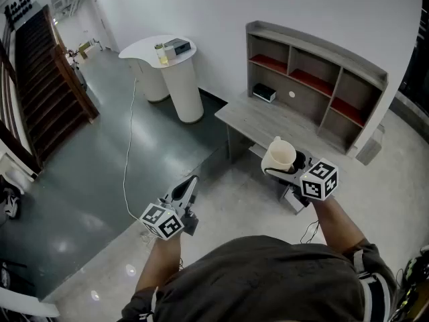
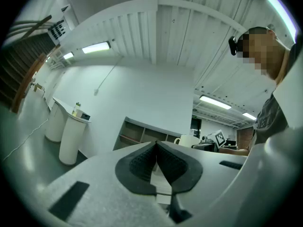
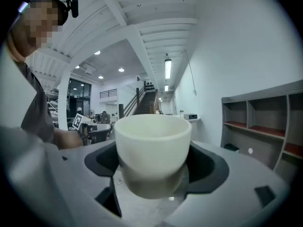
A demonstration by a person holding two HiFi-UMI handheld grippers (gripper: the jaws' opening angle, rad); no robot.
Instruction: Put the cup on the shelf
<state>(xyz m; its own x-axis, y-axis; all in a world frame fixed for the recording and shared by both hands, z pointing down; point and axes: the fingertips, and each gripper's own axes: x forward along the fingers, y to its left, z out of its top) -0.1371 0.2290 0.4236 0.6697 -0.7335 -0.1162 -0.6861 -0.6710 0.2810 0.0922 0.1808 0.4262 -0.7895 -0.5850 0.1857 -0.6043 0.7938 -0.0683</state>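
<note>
A cream cup [image 1: 279, 156] [image 3: 152, 148] is held upright in the air between the jaws of my right gripper [image 1: 287, 168] [image 3: 154, 167], whose dark pads press on its two sides. It hangs in front of the near edge of the grey wooden desk [image 1: 268, 123]. The shelf [image 1: 315, 79] [image 3: 265, 122] with red-lined compartments stands on the back of that desk. My left gripper [image 1: 188, 188] [image 2: 156, 162] is lower and to the left, above the floor, its pads together with nothing between them. The cup also shows small in the left gripper view, as a cream cup [image 2: 188, 141].
A small dark box [image 1: 264, 92] lies on the desk at the shelf's left end. A white rounded counter [image 1: 167, 69] with a device and a bottle stands to the left. A cable [image 1: 127, 146] runs over the floor. A dark staircase [image 1: 40, 79] is at far left.
</note>
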